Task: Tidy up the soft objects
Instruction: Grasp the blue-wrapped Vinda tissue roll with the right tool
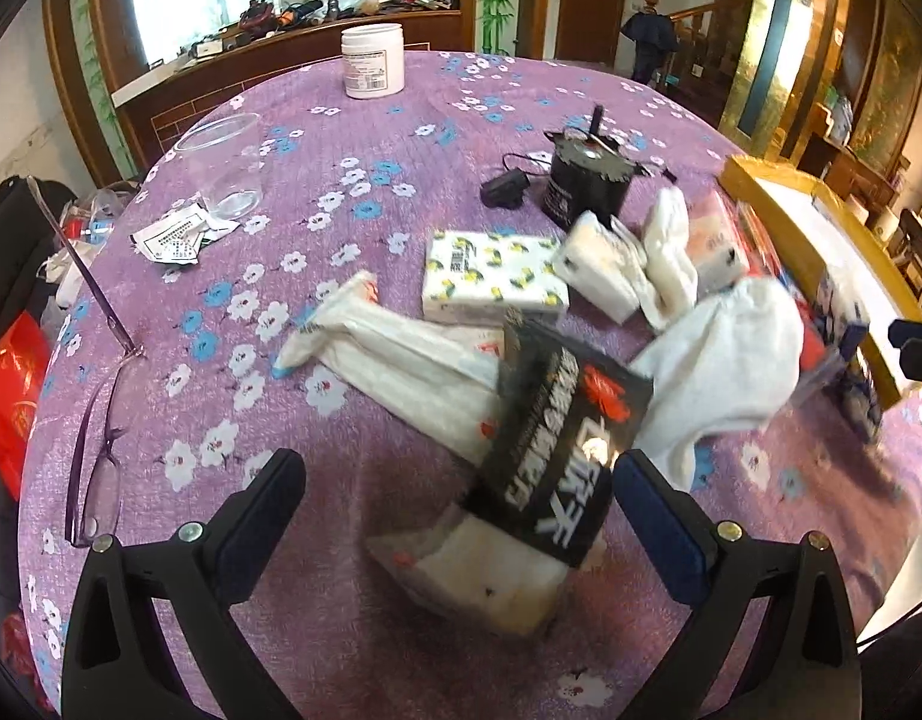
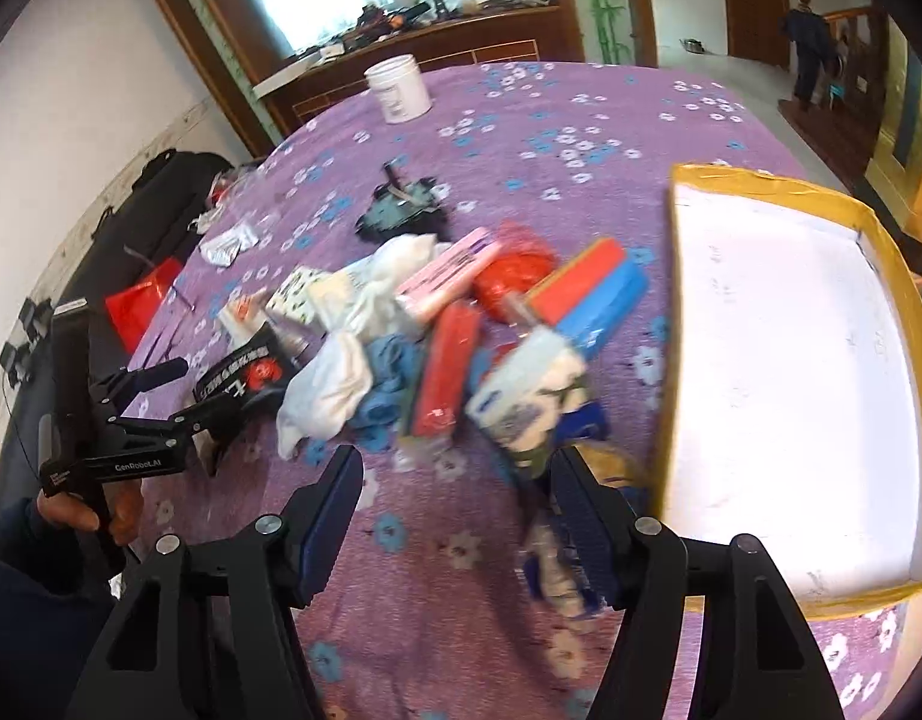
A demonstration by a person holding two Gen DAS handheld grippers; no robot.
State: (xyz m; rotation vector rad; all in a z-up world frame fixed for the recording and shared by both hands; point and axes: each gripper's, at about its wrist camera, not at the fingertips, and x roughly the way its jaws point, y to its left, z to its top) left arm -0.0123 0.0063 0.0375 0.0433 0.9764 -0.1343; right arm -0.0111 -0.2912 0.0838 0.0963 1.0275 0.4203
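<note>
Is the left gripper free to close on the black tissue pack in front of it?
Probably yes. The left gripper is open, and the black tissue pack lies tilted between its fingers atop a white pack, with nothing covering it.

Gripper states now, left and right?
Left gripper: open, black tissue pack between its fingers, not pinched.
Right gripper: open, holding nothing.

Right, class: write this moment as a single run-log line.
left claw: open, black tissue pack between fingers | right claw: open, empty | white socks: on table | box: empty
</note>
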